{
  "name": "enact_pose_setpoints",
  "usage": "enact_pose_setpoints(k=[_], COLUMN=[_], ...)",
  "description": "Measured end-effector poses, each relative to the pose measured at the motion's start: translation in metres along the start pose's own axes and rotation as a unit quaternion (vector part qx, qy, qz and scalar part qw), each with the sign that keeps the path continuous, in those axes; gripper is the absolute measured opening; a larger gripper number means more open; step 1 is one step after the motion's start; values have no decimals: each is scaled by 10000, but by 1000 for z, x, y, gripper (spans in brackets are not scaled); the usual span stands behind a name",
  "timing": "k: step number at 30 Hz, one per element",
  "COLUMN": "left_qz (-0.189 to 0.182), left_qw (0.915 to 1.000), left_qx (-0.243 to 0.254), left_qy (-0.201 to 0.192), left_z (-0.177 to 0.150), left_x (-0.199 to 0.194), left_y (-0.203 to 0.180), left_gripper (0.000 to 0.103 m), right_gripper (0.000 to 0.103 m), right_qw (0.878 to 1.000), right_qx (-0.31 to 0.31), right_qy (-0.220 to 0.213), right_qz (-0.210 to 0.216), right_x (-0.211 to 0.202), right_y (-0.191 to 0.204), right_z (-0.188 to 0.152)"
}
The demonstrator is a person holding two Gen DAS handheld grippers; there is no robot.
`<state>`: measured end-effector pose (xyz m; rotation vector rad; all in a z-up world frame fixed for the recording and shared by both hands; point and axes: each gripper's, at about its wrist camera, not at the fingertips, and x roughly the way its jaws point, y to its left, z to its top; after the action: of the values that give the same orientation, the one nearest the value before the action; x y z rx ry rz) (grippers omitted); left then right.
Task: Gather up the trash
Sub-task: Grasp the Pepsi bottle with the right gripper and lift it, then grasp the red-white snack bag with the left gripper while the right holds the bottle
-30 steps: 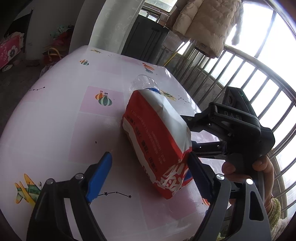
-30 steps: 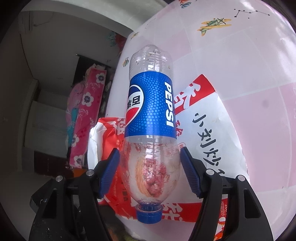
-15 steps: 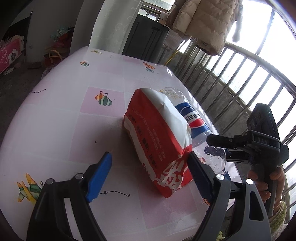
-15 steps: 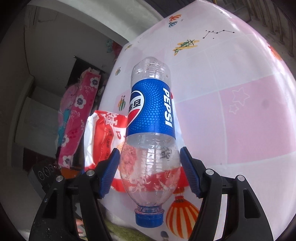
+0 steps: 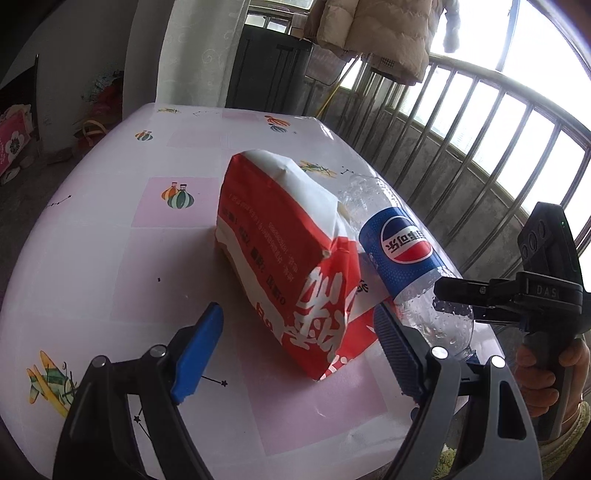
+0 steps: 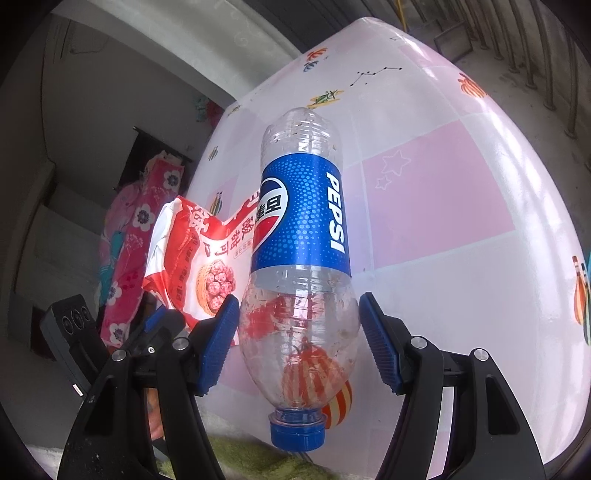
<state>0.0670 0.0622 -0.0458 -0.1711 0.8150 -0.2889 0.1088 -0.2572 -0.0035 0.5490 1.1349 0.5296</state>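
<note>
A red and white snack bag (image 5: 288,258) stands on the pink patterned table (image 5: 110,258). My left gripper (image 5: 299,350) is open around the bag's near corner; the left pad is clear of it and the right pad sits close beside it. An empty Pepsi bottle (image 6: 303,221) with a blue cap is held off the table, cap toward the camera, and my right gripper (image 6: 299,336) is shut on its clear lower body. In the left wrist view the bottle (image 5: 399,247) and right gripper (image 5: 448,297) hang just right of the bag. The bag (image 6: 192,258) shows behind the bottle.
A metal railing (image 5: 480,129) runs along the table's right side, with a beige coat (image 5: 376,33) hanging above it. A dark cabinet (image 5: 269,70) stands behind the table. A person's hand (image 5: 535,365) grips the right tool. Pink floral bedding (image 6: 136,229) lies beyond the table's far edge.
The right gripper has carried the bottle from behind the bag to its right side, near the railing edge. The left gripper has rolled slightly and stays open around the bag.
</note>
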Motion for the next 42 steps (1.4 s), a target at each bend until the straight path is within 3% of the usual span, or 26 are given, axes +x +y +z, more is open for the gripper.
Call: enact_pose_setpoints(k=[7, 10, 16, 21, 33, 42], left_qz=[535, 734, 1208, 1523, 1679, 1644], left_qw=[9984, 9964, 9887, 9817, 9751, 9765], left_qx=[193, 434, 888, 1144, 1448, 1391], left_qy=[58, 14, 9, 5, 66, 79], left_z=[1, 4, 6, 5, -3, -3], left_x=[19, 24, 38, 39, 39, 39], left_y=[-8, -15, -23, -25, -32, -31], left_gripper=[81, 73, 51, 23, 21, 21], right_gripper=[63, 63, 63, 64, 69, 73], right_qw=[9998, 9993, 9984, 9984, 9972, 9974], right_qx=[133, 199, 303, 318, 583, 525], right_qy=[-158, -257, -328, -269, -171, -196], right_qz=[-32, -182, -346, -391, -428, -462], right_x=[-13, -23, -37, -40, -27, -26], right_y=[-11, -17, -27, -30, -31, -29], right_z=[-3, -6, -9, -12, -1, 6])
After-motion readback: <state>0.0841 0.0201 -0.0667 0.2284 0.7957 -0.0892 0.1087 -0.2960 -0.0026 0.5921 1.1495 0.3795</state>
